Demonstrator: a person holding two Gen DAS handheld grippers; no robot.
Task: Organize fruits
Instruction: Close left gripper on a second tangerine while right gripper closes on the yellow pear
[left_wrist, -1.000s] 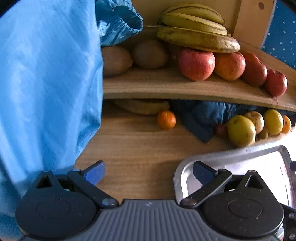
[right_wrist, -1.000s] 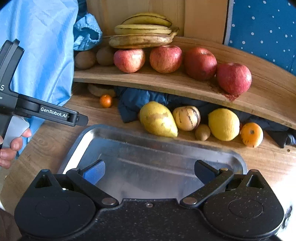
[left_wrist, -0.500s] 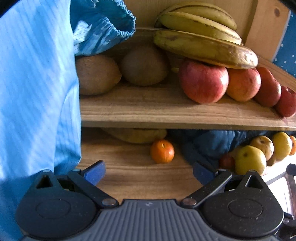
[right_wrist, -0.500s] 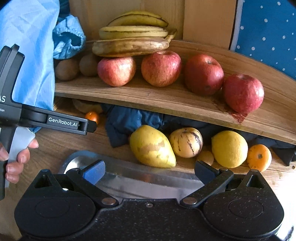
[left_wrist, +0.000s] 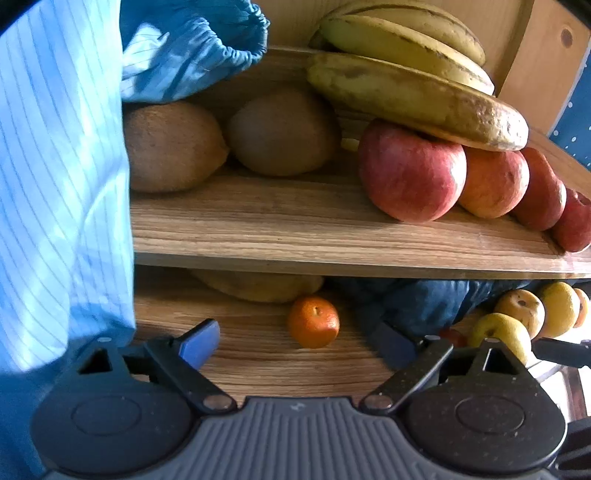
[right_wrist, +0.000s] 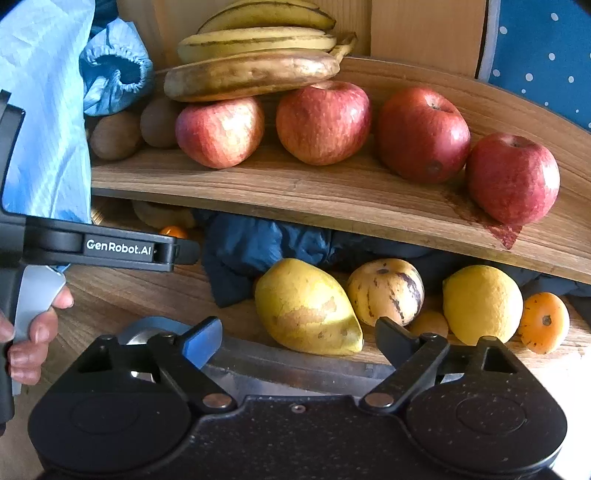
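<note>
A wooden shelf (left_wrist: 314, 236) carries two kiwis (left_wrist: 166, 147), several red apples (left_wrist: 410, 173) and a bunch of bananas (left_wrist: 410, 85) resting on them. Under it a small orange (left_wrist: 314, 322) lies on the table, just beyond my left gripper (left_wrist: 295, 343), which is open and empty. In the right wrist view my right gripper (right_wrist: 299, 343) is open too, empty, in front of a yellow mango (right_wrist: 306, 306). Beside the mango lie a striped pepino (right_wrist: 386, 291), a lemon (right_wrist: 482, 302) and a small orange (right_wrist: 545, 321).
A blue striped sleeve (left_wrist: 59, 184) fills the left of the left wrist view. A dark blue cloth (right_wrist: 255, 247) is bunched under the shelf. A metal tray (right_wrist: 155, 328) lies under my right gripper. A hand (right_wrist: 33, 332) holds the left gripper's handle.
Both grippers have moved forward toward the shelf; the fruit looks larger and the tray has slid mostly out of view beneath them. Both stayed open.
</note>
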